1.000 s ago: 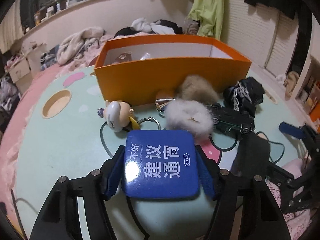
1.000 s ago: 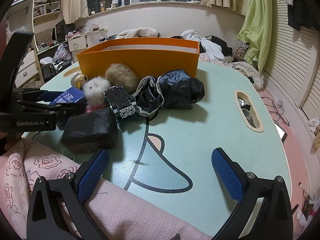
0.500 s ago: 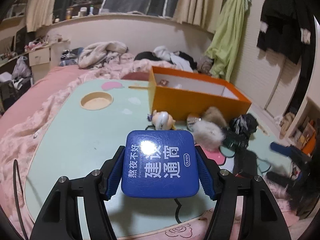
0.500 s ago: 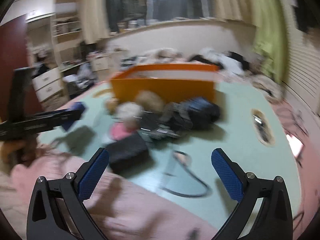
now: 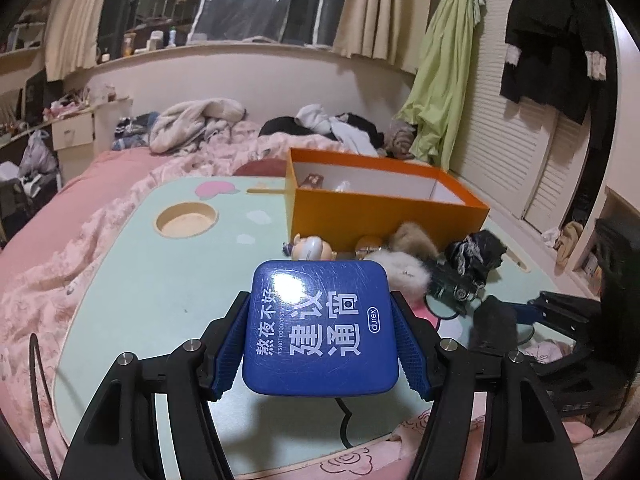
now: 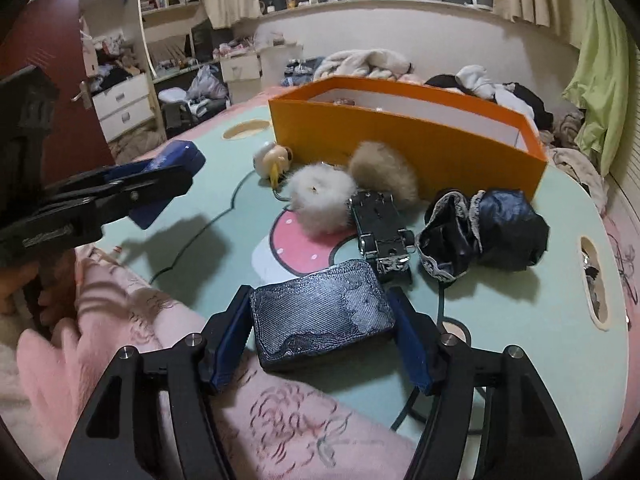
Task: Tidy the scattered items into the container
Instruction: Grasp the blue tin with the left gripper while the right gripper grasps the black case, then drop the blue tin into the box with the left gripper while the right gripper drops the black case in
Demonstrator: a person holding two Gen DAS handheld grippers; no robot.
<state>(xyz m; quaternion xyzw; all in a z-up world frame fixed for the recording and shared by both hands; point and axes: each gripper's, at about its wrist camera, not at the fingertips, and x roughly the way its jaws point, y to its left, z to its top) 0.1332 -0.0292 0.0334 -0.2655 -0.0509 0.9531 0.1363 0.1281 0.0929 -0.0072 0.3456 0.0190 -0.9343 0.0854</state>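
My left gripper (image 5: 320, 300) is shut on a blue square tin (image 5: 320, 332) with white lettering, held above the mint table (image 5: 140, 280). My right gripper (image 6: 319, 294) has its jaws closing on a dark textured box (image 6: 320, 312) at the table's near edge, and both pads touch its sides. The orange box (image 6: 400, 136) stands open at the back, with small items in its far corner. In front of it lie a white pompom (image 6: 320, 200), a tan pompom (image 6: 380, 172), a toy car (image 6: 380, 232), a dark crumpled cloth (image 6: 488, 232) and a small figure keychain (image 6: 274, 158).
A pink blanket (image 6: 260, 420) lies under the right gripper at the table's near edge. The table has round cut-outs (image 5: 186, 220) on its left and an oval one (image 6: 594, 284) on its right. Clothes are piled on the bed (image 5: 200, 120) behind the orange box.
The left gripper lifted the blue tin off the table and drew back. The right gripper swung left over the dark box and its jaws came in around it.
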